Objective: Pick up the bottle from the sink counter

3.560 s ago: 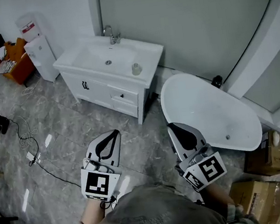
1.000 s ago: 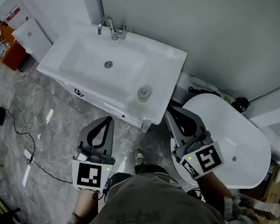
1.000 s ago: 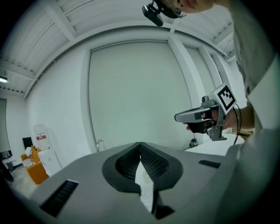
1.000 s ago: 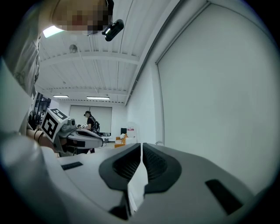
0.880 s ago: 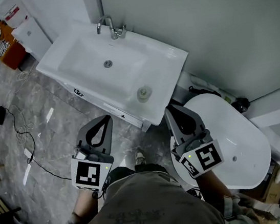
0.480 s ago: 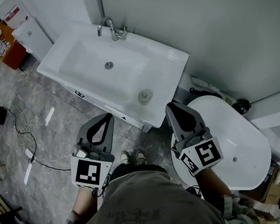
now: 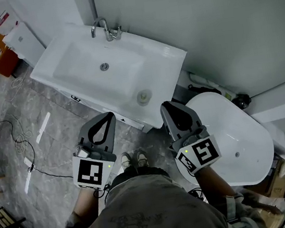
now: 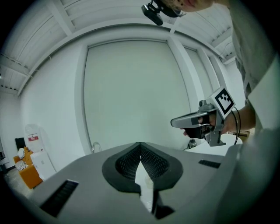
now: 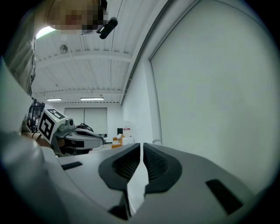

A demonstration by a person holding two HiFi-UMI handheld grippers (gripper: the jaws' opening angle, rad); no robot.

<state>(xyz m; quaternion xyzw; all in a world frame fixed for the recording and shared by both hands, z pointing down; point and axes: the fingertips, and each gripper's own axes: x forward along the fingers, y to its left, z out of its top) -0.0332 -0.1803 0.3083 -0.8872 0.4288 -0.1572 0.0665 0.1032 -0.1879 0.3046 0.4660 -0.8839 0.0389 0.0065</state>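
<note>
White sink counter (image 7: 169, 62) bears a pale round-topped bottle (image 7: 144, 96)

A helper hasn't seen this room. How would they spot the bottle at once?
Find the white sink counter against the grey wall, left of the bathtub. The bottle stands on its top near the front edge, right of the basin. It is the only loose item there, small, pale and round from above.
</note>
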